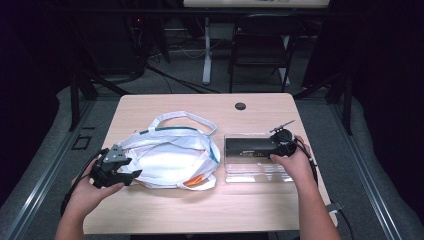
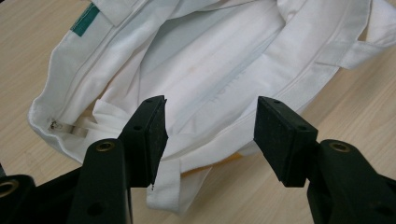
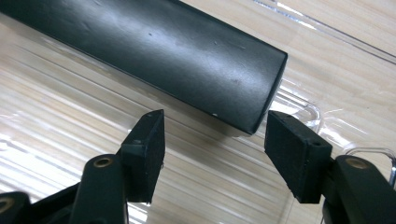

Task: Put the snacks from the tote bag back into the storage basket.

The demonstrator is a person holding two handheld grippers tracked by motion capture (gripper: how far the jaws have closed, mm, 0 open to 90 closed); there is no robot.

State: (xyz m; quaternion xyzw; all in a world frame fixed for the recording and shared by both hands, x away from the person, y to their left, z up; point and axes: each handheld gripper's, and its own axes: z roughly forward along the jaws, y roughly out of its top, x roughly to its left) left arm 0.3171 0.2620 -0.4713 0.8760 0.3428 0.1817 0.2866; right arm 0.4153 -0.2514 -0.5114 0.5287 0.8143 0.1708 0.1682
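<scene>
A white cloth tote bag [image 1: 170, 160] with a green tag and long handles lies flat on the left half of the wooden table [image 1: 200, 205]. My left gripper [image 1: 131, 175] sits at the bag's near left edge. In the left gripper view its jaws [image 2: 210, 105] stand open over the bag [image 2: 210, 56], with its hem between them and no pad pressing on it. On the right, a clear plastic tray [image 1: 250, 172] holds a long black box [image 1: 247, 147]. My right gripper [image 1: 275, 145] is at the box's right end. Its jaws [image 3: 215, 116] are open just short of the box end [image 3: 163, 42], above the tray floor [image 3: 70, 116].
A round black cable hole [image 1: 240, 106] sits near the table's far edge. Beyond the table stand a dark folding chair [image 1: 262, 45] and a white desk leg [image 1: 206, 50]. The table's near strip is bare wood.
</scene>
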